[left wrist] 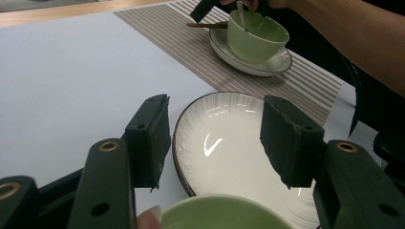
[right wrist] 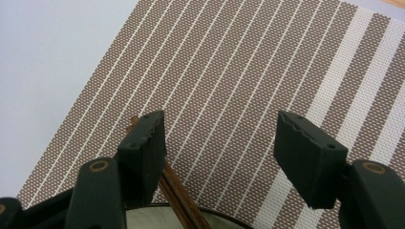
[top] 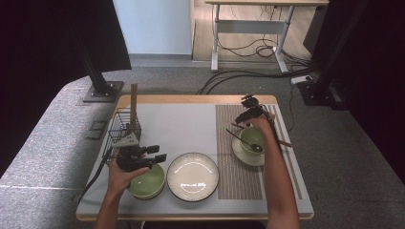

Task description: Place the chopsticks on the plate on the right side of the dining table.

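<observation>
Nearest the person, the left tool [top: 154,155] hangs with its jaws apart over the rim of a green bowl [top: 148,183], just beside the white plate [top: 193,176] on the surface [top: 181,124]. Farther off, the right tool [top: 246,114], jaws also apart and empty, hovers over the striped placemat [top: 237,176] beyond a green cup [top: 251,139] on its saucer [top: 241,153], with 2 brown chopsticks [right wrist: 179,198] just beside 1 jaw.

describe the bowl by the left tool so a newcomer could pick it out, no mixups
Start at the white ribbed plate in the middle of the table's near edge. The green bowl sits just to its left, directly on the table under the open left tool. Unlike the other green bowl on the striped placemat, it has no saucer and no spoon.
</observation>
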`<state>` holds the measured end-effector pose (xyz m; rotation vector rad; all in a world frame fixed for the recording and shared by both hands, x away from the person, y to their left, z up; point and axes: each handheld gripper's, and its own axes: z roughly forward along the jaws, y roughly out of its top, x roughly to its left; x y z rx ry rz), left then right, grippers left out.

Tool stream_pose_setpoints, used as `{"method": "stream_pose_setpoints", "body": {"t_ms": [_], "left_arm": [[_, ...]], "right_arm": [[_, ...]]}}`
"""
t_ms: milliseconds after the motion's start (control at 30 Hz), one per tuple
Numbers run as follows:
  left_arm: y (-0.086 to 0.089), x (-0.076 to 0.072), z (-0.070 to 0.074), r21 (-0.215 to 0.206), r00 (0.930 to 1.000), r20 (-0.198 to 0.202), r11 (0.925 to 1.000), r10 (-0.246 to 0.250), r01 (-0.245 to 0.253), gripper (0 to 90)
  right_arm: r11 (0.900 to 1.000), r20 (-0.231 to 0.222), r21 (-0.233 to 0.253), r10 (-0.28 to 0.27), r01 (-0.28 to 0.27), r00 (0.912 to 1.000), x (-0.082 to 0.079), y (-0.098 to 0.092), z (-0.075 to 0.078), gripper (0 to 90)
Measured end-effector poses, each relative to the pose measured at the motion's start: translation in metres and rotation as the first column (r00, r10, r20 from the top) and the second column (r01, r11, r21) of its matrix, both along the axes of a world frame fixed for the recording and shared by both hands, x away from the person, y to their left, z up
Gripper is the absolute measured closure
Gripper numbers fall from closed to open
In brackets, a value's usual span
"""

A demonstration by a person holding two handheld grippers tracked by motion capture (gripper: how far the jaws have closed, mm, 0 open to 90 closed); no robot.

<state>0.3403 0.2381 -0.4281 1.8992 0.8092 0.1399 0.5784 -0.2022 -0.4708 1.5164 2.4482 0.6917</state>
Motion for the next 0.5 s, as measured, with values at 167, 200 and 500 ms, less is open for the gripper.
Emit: {"method": "stream_pose_setpoints", "body": {"t_ms": [167,200,500], "left_arm": [[-0.0001,-0.0002,0.0001,-0.002,1.0000,0.000,1.0000,-0.001,0.001,43.6],[0.0000,-0.0002,0.0001,-0.001,1.0000,0.000,1.0000,-0.001,0.001,43.6],[-0.0003,-0.0003,0.0001,-0.003,1.0000,-0.001,1.0000,-0.002,0.002,43.6]], "right_arm": [[1.000,0.001,-0.005,0.021,-0.021,0.9998,-0.0013,0.0038,0.0002,35.7],[1.000,0.001,-0.004,0.023,-0.023,0.9997,-0.0015,0.0043,0.0001,35.7],[0.999,0.003,-0.010,0.050,-0.050,0.9987,-0.0033,0.0068,0.0012,35.7]]}}
